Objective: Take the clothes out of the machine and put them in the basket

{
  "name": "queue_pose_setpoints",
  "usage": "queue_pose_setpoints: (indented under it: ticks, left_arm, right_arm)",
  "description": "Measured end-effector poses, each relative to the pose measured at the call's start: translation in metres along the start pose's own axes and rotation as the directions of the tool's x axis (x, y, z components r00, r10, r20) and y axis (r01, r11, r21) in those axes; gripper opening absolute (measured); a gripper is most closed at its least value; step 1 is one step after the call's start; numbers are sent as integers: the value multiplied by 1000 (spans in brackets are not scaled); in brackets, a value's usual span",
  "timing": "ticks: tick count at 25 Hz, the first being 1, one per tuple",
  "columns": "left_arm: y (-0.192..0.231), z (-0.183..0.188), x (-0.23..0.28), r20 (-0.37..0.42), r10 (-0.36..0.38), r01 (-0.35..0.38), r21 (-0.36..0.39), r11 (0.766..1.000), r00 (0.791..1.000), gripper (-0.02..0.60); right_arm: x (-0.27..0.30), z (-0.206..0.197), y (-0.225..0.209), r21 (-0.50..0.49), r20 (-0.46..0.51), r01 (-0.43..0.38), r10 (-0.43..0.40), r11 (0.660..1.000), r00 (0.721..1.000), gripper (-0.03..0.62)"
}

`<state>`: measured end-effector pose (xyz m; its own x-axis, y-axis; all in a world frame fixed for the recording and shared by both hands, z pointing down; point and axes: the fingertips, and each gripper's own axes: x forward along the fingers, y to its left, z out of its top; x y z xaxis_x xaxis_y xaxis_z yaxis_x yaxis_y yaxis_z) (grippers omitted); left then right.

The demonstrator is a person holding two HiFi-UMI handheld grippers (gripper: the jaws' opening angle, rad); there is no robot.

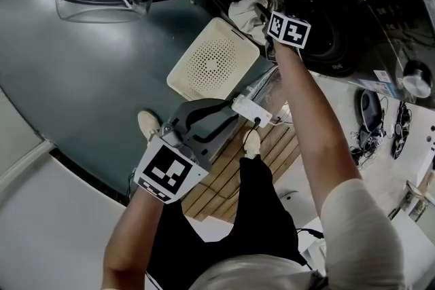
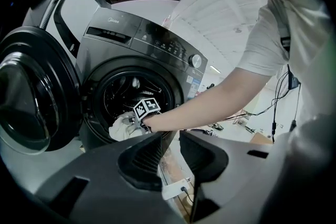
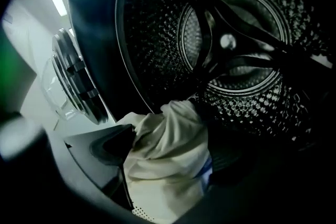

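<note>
The jaws of our right gripper (image 3: 170,176) are opening wide. The one white cloth (image 3: 168,134) is bunched between them, unclamped, its long axis running from 6 toward 12 o'clock at the drum (image 3: 236,44) mouth. Our left gripper (image 2: 169,136), jaws slightly apart and empty, hangs back at the basket's (image 1: 187,78) 6 o'clock, so the right is nearer. We count one cloth, one basket, one machine (image 2: 136,44).

Grey floor (image 1: 81,85), slatted wooden mat (image 1: 214,190)
</note>
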<state>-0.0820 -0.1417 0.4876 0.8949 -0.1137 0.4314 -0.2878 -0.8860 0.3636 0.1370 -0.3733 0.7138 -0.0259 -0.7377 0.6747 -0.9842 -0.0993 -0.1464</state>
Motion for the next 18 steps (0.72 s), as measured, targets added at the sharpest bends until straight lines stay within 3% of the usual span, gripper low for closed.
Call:
queue_pose_setpoints:
  ticks: [9,11,14,18]
  left_arm:
    - [13,-11,-2,3,26,-26,-17,1000,1000,101]
    - [15,-13,-3,-1,34,-34,-20,999,999,100]
    - [15,-11,-1,7,35,-35,-17,999,999,98]
    - [10,-12,-1,2,32,-32,-16,999,999,97]
  right_arm:
    - [30,-25,-7,-6,-116,-5,4,1000,993,428]
    - [31,-27,-4,-4,-127,-19,18,1000,992,382]
    - [28,-28,2,-36,-115,-16,12,999,993,259]
    - [21,-28,10,-89,-121,-21,10,996,993,165]
